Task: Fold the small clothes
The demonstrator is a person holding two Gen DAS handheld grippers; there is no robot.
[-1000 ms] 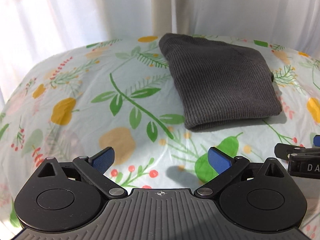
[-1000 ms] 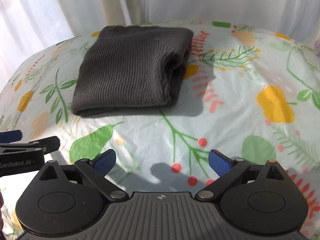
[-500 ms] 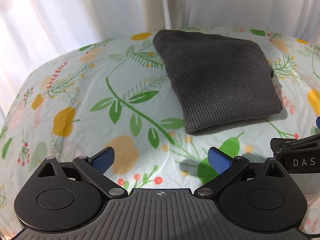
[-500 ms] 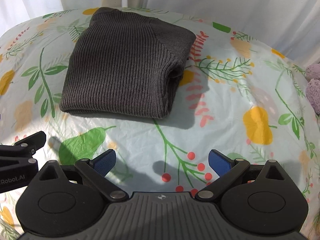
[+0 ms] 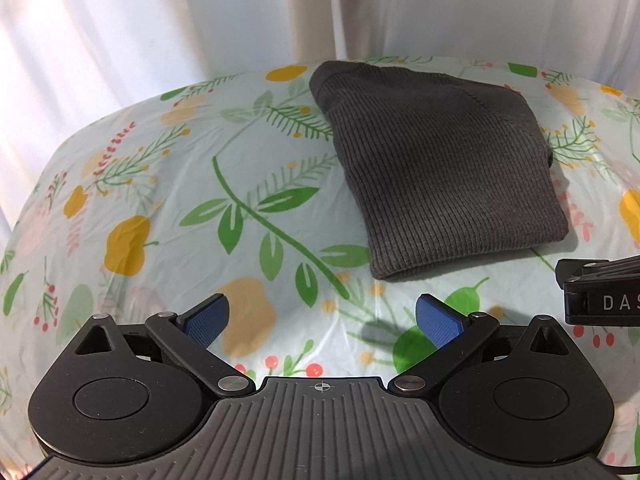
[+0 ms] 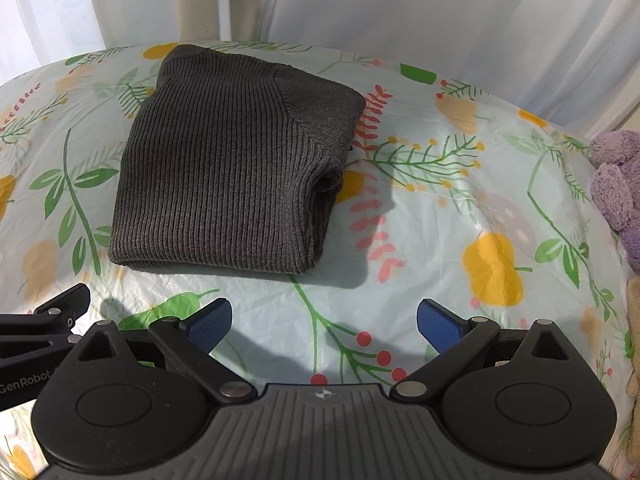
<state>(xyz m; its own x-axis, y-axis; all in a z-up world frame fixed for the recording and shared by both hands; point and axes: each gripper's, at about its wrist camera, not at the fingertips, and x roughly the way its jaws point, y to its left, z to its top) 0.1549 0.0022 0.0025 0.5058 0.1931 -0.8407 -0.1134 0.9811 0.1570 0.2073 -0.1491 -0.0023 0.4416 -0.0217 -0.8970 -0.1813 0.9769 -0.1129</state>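
Only the right wrist view shows the purple plush toy (image 6: 616,184) at the far right edge of the worktop (image 6: 460,200), and the stacked layers at the right side of the folded dark grey ribbed garment (image 6: 236,164). The left wrist view shows that garment (image 5: 436,168) as a smooth slab on the floral cloth, ahead and to the right, its long axis running from near to far. White curtains (image 5: 160,20) hang behind. The left tongs (image 5: 322,316) are spread wide and hold nothing; the right tongs (image 6: 324,316) likewise gape empty, short of the garment's near folded edge.
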